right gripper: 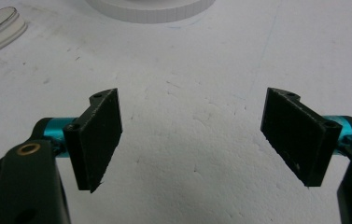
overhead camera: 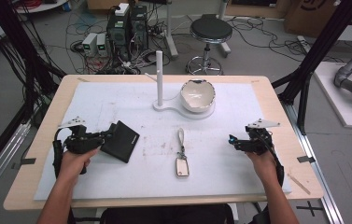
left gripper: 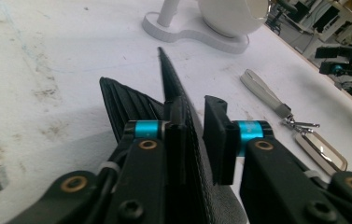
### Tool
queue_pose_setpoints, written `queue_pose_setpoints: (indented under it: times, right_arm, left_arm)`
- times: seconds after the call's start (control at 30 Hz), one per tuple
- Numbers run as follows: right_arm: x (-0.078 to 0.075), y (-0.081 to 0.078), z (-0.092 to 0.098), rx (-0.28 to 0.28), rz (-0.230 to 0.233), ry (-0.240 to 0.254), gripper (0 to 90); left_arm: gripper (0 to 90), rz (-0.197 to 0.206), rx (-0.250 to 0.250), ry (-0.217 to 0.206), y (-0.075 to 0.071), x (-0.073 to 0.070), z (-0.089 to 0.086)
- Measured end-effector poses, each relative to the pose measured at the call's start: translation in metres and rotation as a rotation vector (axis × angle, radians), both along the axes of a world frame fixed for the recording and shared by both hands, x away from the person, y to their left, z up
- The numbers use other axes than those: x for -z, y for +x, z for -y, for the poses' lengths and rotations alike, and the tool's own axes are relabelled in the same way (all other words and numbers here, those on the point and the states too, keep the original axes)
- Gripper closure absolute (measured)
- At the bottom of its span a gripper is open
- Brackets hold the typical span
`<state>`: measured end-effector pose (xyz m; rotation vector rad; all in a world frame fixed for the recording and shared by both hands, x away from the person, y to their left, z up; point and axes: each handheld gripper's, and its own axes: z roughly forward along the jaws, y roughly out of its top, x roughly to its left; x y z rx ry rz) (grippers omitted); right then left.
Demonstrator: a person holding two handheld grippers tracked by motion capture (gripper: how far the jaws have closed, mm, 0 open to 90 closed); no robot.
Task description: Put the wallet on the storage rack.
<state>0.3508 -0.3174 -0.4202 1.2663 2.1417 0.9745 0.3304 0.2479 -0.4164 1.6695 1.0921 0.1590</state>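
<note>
Overhead, wallet (overhead camera: 121, 140): black, lying left of keyfob (overhead camera: 181, 164); bowl (overhead camera: 197, 95) on stand (overhead camera: 160, 105) behind
Left gripper (left gripper: 193, 122): close view shows jaws clamped on the wallet's raised edge
Right gripper (right gripper: 190, 135): jaws wide apart over bare mat (right gripper: 201, 74); nothing held

No legible text or labels anywhere.

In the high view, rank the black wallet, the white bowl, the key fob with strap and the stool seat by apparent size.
1. Stool seat, though farthest from the camera.
2 and 3. Black wallet and white bowl: too alike to rank.
4. Key fob with strap, narrowest.
</note>
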Motion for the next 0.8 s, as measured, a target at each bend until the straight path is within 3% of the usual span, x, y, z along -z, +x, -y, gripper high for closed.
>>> queue_pose_setpoints:
  times: [0.13,0.27,0.33,0.37,0.47,0.6,0.8]
  right_arm:
    - [0.0,0.0,0.0,0.001,-0.002,0.0,20.9]
    - [0.0,0.0,0.0,-0.001,-0.002,-0.001,20.9]
    - [0.0,0.0,0.0,-0.001,-0.002,-0.002,20.9]
    - [0.0,0.0,0.0,0.001,-0.003,-0.001,20.9]
    - [0.0,0.0,0.0,0.001,-0.003,-0.001,20.9]
    - [0.0,0.0,0.0,0.0,-0.005,0.003,20.9]
    - [-0.001,0.0,-0.003,-0.043,0.004,0.024,20.9]
  left_arm:
    - [64.8,-0.002,0.012,0.009,0.0,0.001,0.005]
    - [62.9,0.014,0.048,0.075,-0.001,0.002,0.015]
    - [67.6,0.028,0.073,0.121,-0.002,0.002,0.021]
    - [80.1,0.035,0.079,0.143,-0.002,0.001,0.024]
    - [83.7,0.037,0.083,0.171,-0.002,-0.001,0.031]
    - [85.2,0.042,0.078,0.158,-0.003,-0.003,0.031]
    - [85.5,0.14,0.134,0.185,-0.004,-0.02,0.042]
